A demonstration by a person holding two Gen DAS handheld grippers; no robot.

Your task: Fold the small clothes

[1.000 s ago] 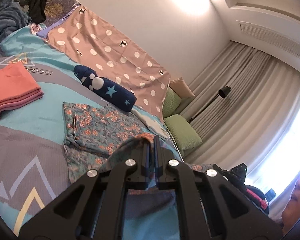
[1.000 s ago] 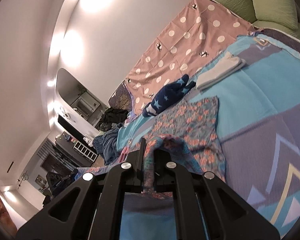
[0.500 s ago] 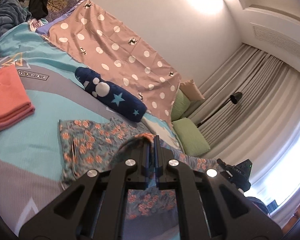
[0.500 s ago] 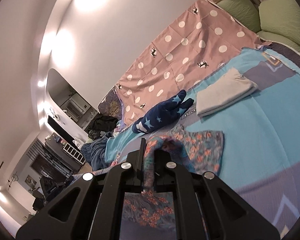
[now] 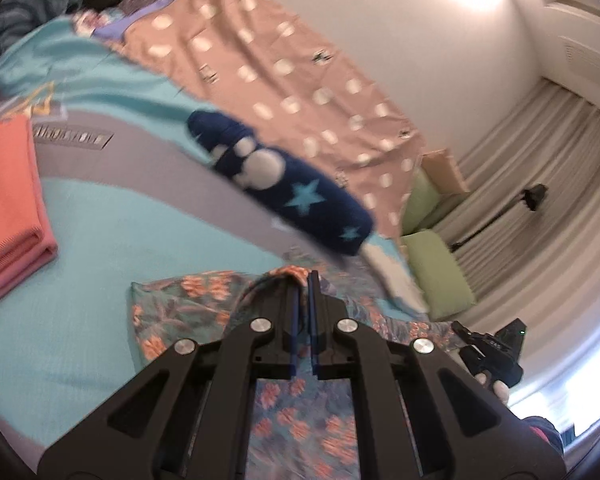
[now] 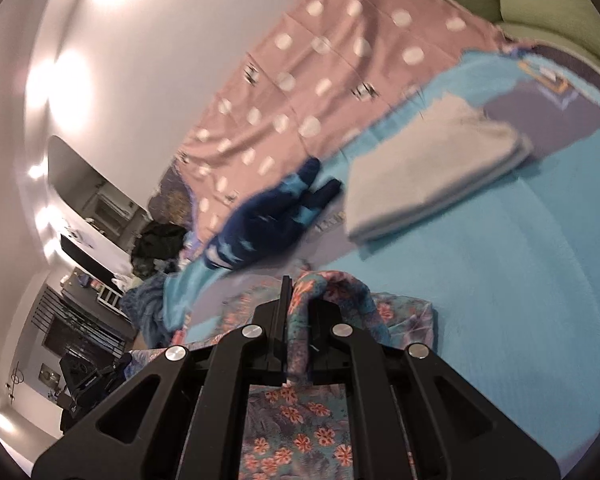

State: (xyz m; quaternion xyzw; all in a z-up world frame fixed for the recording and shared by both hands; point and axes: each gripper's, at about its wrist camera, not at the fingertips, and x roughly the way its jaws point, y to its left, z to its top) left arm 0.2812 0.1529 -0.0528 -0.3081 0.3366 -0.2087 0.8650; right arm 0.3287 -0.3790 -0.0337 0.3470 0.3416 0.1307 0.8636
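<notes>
Now the fold is carried across: floral garment point(image 5: 188, 304) on the bed point(image 5: 112, 236), doubling over itself.

Compared with a second ago, far less of the garment lies spread ahead; its lifted edge has travelled toward the navy star plush point(image 5: 284, 188), so this fold seems nearly laid. Left claw point(image 5: 303, 280) is pinched on one corner, right claw point(image 6: 296, 292) on the other; folded coral point(image 5: 8, 208) and grey stacks point(image 6: 432, 176) lie apart.

Home bedroom, bed point(image 5: 148, 240) under a teal and grey cover, green pillows point(image 5: 440, 276) at its head, long curtains point(image 5: 540, 168), floor lamp point(image 5: 534, 196), folded clothes point(image 6: 432, 176) on the bed
</notes>
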